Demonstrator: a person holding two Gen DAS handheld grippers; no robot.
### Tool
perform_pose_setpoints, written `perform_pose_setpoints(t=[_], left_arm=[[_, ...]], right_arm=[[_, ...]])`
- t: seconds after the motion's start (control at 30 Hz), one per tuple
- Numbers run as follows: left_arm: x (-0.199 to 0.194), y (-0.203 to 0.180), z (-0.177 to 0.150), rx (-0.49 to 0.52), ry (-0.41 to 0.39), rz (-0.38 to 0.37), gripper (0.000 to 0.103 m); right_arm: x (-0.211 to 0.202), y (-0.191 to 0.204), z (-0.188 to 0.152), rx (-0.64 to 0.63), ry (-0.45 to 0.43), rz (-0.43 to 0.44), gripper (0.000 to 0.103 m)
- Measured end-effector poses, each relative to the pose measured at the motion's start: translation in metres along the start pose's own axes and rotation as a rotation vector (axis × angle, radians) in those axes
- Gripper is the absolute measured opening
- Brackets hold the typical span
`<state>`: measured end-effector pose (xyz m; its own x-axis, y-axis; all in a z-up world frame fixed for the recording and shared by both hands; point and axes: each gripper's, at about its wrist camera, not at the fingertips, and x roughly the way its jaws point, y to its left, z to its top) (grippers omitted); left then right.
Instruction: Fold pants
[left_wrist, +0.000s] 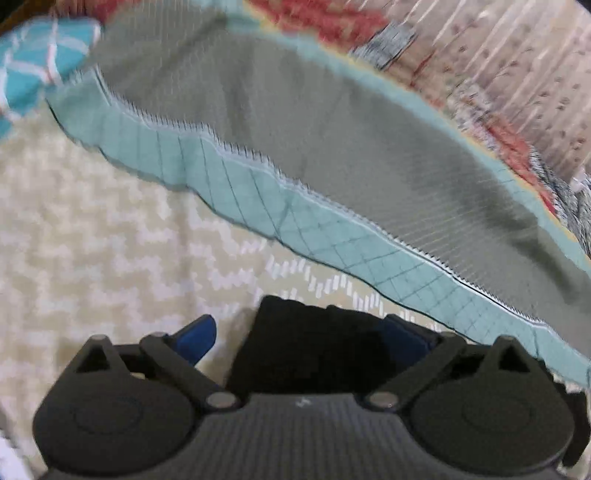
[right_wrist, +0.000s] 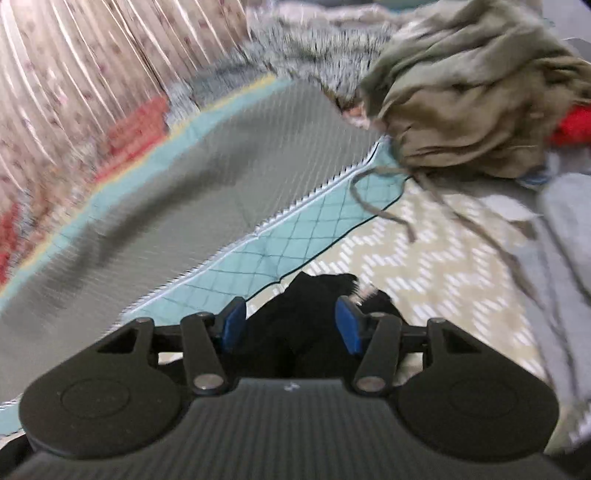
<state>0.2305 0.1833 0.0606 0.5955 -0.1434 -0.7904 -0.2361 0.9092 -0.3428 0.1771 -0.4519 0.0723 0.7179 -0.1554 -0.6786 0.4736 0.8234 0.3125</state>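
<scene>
Pants (left_wrist: 310, 354) — seemingly on chevron bedspread (left_wrist: 92, 236); blurred.

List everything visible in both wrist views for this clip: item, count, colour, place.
black garment: one, black, bunched between the fingers of both grippers; presumably the pants, shape unclear.
chevron bedcover: one, beige and white, under both grippers.
quilted blanket: one, grey with a teal diamond-stitched border, lying across the bedcover beyond the grippers.
olive garment: one, olive-brown, crumpled in a heap at upper right of the right wrist view, drawstring trailing.
grey clothing: grey, piled at the right edge; count unclear.
red item: one, red, partly hidden behind the olive heap.
floral fabric: pinkish, blurred, in the background.
left gripper: black with blue fingers, around the black garment.
right gripper: same build, around the black garment.
</scene>
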Motion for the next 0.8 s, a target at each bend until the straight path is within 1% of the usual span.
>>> perform_pose_setpoints(t=[0.03,0.07,0.1,0.13,0.17,0.2,0.23,0.27,0.3,0.33,0.4,0.47,0.5,0.57,0.6,0.67,0.73,0.77,0.8], left_arm=[[0.008,0.0,-0.001,-0.013,0.02,-0.017,0.089],[0.016,-0.001,-0.002,-0.018,0.044,-0.028,0.079],[0.023,-0.006,-0.005,-0.009,0.06,-0.021,0.071],[0.03,-0.01,-0.007,0.012,0.071,-0.008,0.057],[0.035,-0.014,-0.011,0.033,0.082,0.004,0.056],[0.037,-0.018,-0.015,0.052,0.072,0.022,0.055],[0.035,-0.022,-0.018,0.075,0.057,0.033,0.053],[0.032,-0.025,-0.02,0.096,0.046,0.036,0.05],[0.027,-0.026,-0.021,0.104,0.04,0.032,0.048],[0.021,-0.025,-0.019,0.1,0.035,0.023,0.045],[0.001,-0.019,-0.013,0.072,0.009,-0.014,0.042],[-0.024,-0.01,-0.008,0.036,-0.035,-0.064,0.039],[-0.039,-0.003,-0.007,0.009,-0.059,-0.102,0.039],[-0.066,0.008,-0.007,-0.022,-0.103,-0.147,0.035],[-0.074,0.011,-0.006,-0.026,-0.117,-0.158,0.035],[-0.096,0.025,-0.016,-0.043,-0.142,-0.182,0.035],[-0.108,0.039,-0.027,-0.06,-0.138,-0.191,0.035],[-0.111,0.046,-0.035,-0.067,-0.13,-0.187,0.035],[-0.113,0.051,-0.04,-0.072,-0.119,-0.181,0.035]], right_arm=[[0.014,0.004,0.002,0.014,0.034,-0.018,0.059],[0.026,0.006,0.002,0.034,0.073,-0.023,0.059],[0.038,0.008,0.003,0.05,0.101,-0.035,0.062],[0.049,0.011,0.001,0.062,0.116,-0.061,0.068],[0.06,0.014,-0.003,0.067,0.123,-0.089,0.07],[0.064,0.021,-0.007,0.057,0.106,-0.11,0.069],[0.067,0.028,-0.01,0.019,0.081,-0.147,0.057],[0.07,0.039,-0.012,-0.041,0.072,-0.205,0.041],[0.072,0.049,-0.014,-0.112,0.061,-0.246,0.011],[0.072,0.051,-0.013,-0.146,0.063,-0.235,0.009],[0.06,0.047,-0.003,-0.114,0.037,-0.209,0.008],[0.032,0.038,0.013,-0.051,-0.053,-0.137,0.008],[0.012,0.03,0.022,-0.001,-0.107,-0.075,0.008],[-0.031,0.01,0.034,0.088,-0.204,0.046,0.008],[-0.055,-0.003,0.037,0.123,-0.252,0.093,0.008],[-0.102,-0.035,0.034,0.176,-0.345,0.179,0.008],[-0.137,-0.068,0.021,0.21,-0.415,0.2,0.008],[-0.15,-0.087,0.01,0.234,-0.43,0.193,0.008],[-0.16,-0.11,-0.004,0.262,-0.436,0.16,0.005]])
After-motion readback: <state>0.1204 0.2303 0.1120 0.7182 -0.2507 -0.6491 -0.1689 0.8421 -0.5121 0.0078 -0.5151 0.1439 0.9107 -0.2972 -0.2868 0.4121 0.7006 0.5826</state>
